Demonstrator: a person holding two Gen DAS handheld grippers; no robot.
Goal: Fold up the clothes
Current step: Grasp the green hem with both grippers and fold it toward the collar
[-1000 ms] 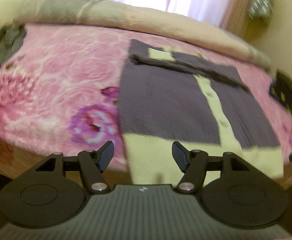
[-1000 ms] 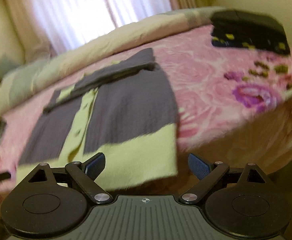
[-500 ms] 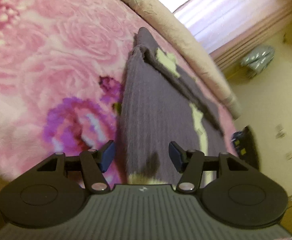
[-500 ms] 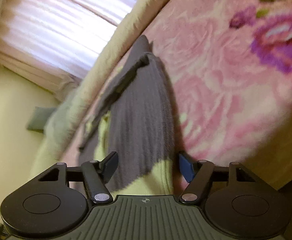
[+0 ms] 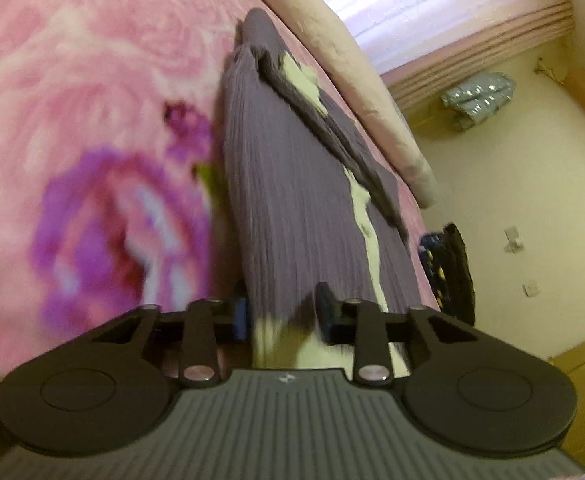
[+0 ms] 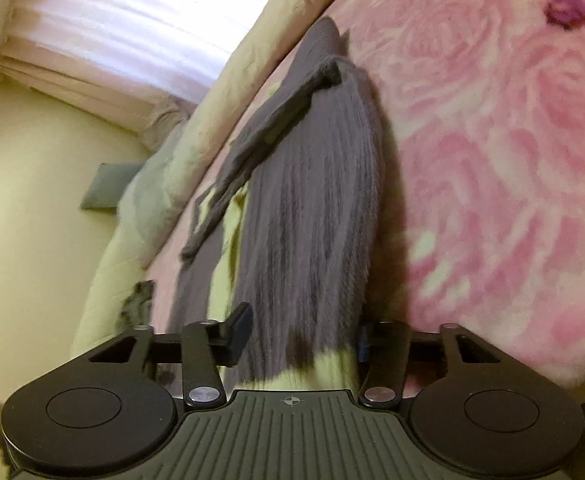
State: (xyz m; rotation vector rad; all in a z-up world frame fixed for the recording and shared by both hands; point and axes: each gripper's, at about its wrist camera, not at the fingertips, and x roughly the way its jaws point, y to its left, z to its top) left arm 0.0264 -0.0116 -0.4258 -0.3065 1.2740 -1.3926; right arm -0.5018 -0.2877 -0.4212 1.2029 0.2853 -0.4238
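Surface: pink floral bedspread, rolled beige quilt along the far edge, curtained window behind.
Garment: grey ribbed cardigan with pale yellow-green hem and placket, flat on the bed, hem toward you at the near edge.
Done so far: sleeves look already folded across the upper body as a dark band; sides read straight.
Left gripper: part open; hem corner sits between the fingers, not yet pinched as far as I can tell.
Right gripper: same, jaws apart, straddling the other hem corner; fabric between the pads, gap visible.
Left to do: you'd close both claws on the hem, then carry it up toward the collar for the cross fold.
Risk: motion blur on both views; uneven bite would skew the fold.
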